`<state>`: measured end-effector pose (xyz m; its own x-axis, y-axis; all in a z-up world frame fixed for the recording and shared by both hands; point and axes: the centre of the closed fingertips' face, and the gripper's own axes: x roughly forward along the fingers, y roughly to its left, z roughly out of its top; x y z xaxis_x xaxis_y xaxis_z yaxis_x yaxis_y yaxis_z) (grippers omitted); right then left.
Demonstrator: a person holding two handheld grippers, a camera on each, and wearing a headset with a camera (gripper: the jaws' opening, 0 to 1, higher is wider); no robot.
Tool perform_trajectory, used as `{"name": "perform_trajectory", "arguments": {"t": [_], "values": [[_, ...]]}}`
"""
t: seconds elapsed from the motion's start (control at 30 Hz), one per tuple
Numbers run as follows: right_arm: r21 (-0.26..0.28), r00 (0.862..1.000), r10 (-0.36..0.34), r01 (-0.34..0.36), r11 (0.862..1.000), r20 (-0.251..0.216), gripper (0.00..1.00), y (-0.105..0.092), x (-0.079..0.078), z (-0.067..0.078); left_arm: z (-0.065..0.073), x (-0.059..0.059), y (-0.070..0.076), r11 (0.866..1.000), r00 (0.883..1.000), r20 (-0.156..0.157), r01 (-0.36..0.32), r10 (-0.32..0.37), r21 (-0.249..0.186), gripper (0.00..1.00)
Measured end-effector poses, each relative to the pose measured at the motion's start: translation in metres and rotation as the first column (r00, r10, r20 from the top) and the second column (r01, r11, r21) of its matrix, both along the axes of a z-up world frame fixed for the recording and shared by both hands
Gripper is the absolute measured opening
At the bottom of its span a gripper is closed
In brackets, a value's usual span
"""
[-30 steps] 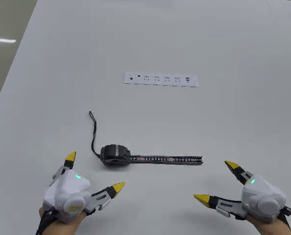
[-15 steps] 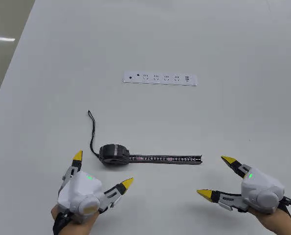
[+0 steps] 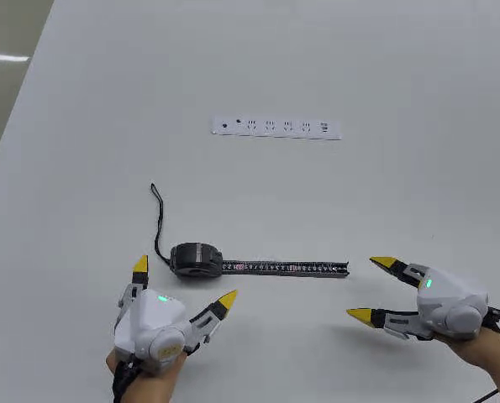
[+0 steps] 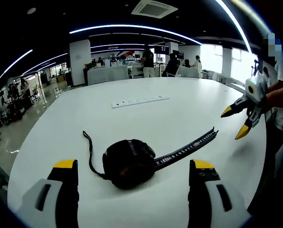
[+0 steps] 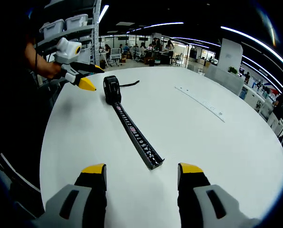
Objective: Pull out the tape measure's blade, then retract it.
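Two grippers, both with jaws spread wide and gripping nothing. The left gripper [image 3: 183,282] is hovering just beside the tape measure [image 3: 196,259], on the person's side of it. In the left gripper view its jaws are framing the black case without touching. The right gripper [image 3: 371,289] is hovering near the free end of the blade [image 3: 287,269]. In the right gripper view the blade tip is lying ahead of and between its jaws, apart from both. The tape measure is lying on the white table [image 3: 359,193], with the blade pulled out flat from its right side. A wrist strap [image 3: 157,222] is trailing from its left side, away from the person. A white power strip [image 3: 276,128] is lying well beyond the tape measure, roughly parallel to the blade.
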<state>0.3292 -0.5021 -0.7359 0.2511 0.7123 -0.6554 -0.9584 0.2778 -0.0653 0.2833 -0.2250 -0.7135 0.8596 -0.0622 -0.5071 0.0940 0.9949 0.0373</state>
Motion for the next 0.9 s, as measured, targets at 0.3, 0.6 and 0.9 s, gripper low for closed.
{"name": "perform_trajectory", "arguments": {"t": [0.3,0.6,0.9], "values": [[-0.024,0.997,0.079,-0.079,0.997,-0.001,0.53,0.0,0.012,-0.006,-0.011,0.007,0.005,0.996,0.997,-0.006,-0.081,0.08,-0.037,0.91],[-0.041,0.989,0.146,-0.146,0.988,-0.002,0.47,-0.002,0.017,-0.011,-0.017,0.014,0.005,0.988,0.99,0.012,-0.137,0.138,-0.068,0.89],[-0.062,0.974,0.227,-0.228,0.972,-0.013,0.37,0.0,0.024,-0.016,-0.02,0.024,0.006,0.98,0.983,0.029,-0.177,0.18,-0.093,0.87]]}}
